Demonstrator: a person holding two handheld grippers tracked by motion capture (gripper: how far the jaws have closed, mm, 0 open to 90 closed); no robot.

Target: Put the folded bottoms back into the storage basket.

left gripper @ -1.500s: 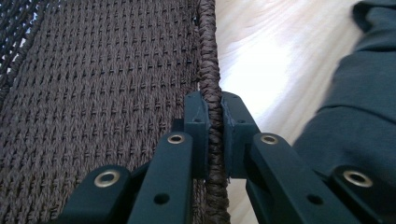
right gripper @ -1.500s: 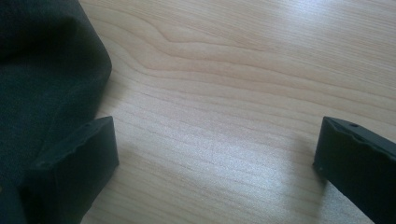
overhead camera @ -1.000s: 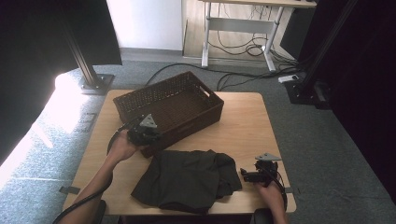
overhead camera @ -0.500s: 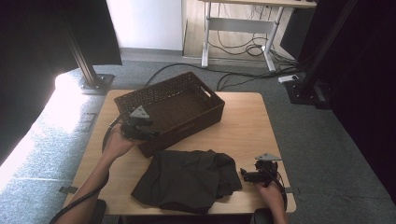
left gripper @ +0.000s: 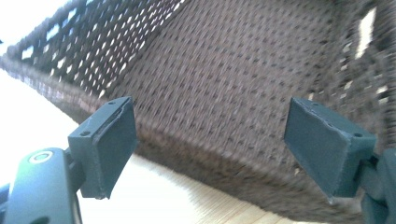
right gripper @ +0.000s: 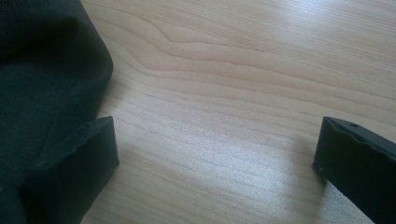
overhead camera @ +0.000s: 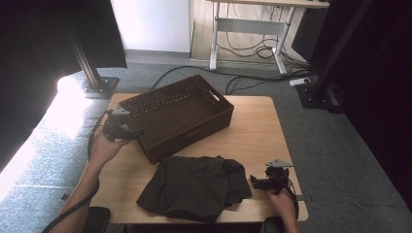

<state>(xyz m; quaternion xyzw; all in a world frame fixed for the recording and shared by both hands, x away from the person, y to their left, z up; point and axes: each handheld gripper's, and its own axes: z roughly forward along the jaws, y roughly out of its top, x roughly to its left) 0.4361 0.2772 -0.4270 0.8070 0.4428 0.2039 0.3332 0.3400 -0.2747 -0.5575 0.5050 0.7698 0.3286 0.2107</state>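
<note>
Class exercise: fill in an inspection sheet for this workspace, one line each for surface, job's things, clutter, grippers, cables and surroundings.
Surface: wooden table, bare at right.
Job's things: dark wicker basket, nothing in it; dark garment crumpled at the table's near edge.
Clutter: nothing seen.
Grippers: left hand-held gripper at the basket's left end, jaws just opened, nothing between them; right hand-held gripper open beside the garment.
Cables: gripper cable; floor cables.
Surroundings: grey carpet, desk frame.
</note>
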